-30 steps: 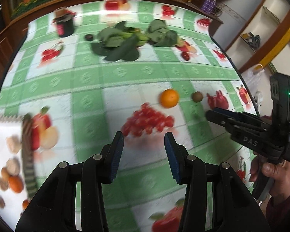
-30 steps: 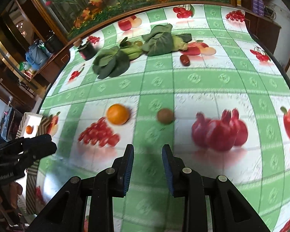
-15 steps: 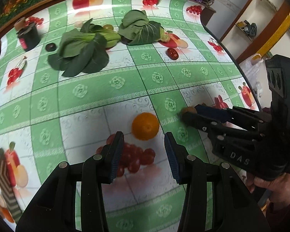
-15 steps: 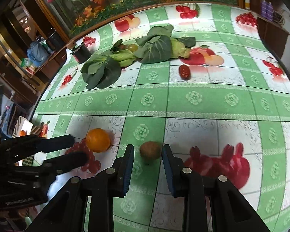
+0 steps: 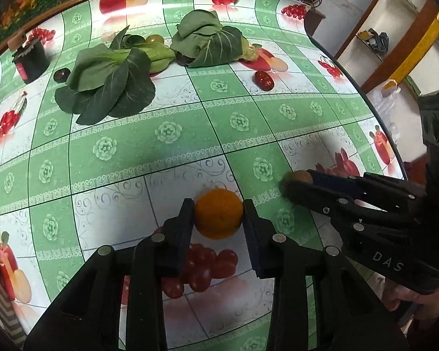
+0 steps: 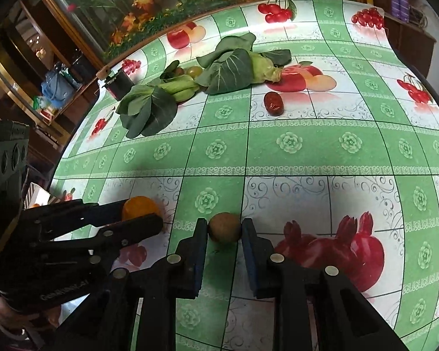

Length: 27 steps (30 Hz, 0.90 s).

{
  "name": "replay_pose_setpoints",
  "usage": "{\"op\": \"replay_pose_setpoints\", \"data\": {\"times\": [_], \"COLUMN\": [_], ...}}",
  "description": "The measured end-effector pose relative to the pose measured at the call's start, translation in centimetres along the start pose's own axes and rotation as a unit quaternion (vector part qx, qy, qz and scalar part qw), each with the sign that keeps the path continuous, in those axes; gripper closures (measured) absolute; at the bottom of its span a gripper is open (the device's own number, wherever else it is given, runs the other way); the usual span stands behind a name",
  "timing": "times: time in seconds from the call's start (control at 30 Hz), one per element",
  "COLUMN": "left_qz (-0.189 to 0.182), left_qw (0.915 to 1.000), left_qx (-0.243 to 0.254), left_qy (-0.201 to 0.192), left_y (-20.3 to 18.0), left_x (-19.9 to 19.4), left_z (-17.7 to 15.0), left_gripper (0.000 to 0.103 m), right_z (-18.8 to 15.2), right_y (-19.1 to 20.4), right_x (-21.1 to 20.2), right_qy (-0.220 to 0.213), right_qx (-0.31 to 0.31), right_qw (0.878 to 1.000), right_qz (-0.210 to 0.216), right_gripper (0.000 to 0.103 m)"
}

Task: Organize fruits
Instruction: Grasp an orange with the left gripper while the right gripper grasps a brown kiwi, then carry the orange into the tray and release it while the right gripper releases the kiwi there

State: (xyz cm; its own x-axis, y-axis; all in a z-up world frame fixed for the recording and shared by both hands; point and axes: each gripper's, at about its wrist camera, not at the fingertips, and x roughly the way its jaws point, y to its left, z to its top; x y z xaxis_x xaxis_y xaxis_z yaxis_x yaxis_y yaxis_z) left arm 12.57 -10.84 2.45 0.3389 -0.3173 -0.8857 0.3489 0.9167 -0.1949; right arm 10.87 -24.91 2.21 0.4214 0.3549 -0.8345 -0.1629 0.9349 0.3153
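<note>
In the left wrist view, the left tool (image 5: 219, 216) is sitting low in the middle of the frame, and its two fingers are touching both sides of the orange (image 5: 218, 214), so it is pinching this fruit. The orange is lying on the bench (image 5: 166, 134), which is carrying a green and white cloth with printed fruit pictures. At the right side of this frame the right tool (image 5: 289, 185) is coming in, and a small brown fruit, maybe a kiwi (image 5: 301, 177), is showing between its finger ends.

In the right wrist view, the right tool (image 6: 224, 229) is standing at the bottom centre, and its fingers are pressing on the left and right sides of the kiwi (image 6: 224, 227), which is resting on a green square of the cloth. The left tool (image 6: 145, 218) is reaching in from the lower left of the frame, with the orange (image 6: 140, 207) between its fingers.

In the upper part of both frames, two bunches of leafy greens (image 5: 111, 84) (image 6: 231, 67) are lying side by side. A dark red date (image 6: 273, 103) (image 5: 263, 79) is lying alone just to the right of the greens. A small green round fruit (image 6: 195, 71) is sitting between the two bunches. A black cup (image 5: 30, 61) is standing at the upper left of the left wrist frame.
</note>
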Motion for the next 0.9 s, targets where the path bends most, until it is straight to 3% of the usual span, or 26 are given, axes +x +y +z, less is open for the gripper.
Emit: {"op": "replay_pose_setpoints", "data": {"times": [0.43, 0.9], "left_qz": [0.026, 0.066], "left_qw": [0.9994, 0.9961], "left_qx": [-0.024, -0.050], "left_qy": [-0.004, -0.029], "left_y": [1.6, 4.3], "left_x": [-3.3, -8.6], "left_z": [-2.5, -7.2], "left_gripper": [0.072, 0.072], "right_z": [-1.8, -4.9], "right_y": [2.6, 9.2], "right_x": [-1.5, -2.3], "right_qy": [0.004, 0.020], "right_qx": [-0.006, -0.045], "right_qw": [1.000, 0.998], "right_qz": [0.019, 0.037], "right_gripper": [0.080, 0.080]}}
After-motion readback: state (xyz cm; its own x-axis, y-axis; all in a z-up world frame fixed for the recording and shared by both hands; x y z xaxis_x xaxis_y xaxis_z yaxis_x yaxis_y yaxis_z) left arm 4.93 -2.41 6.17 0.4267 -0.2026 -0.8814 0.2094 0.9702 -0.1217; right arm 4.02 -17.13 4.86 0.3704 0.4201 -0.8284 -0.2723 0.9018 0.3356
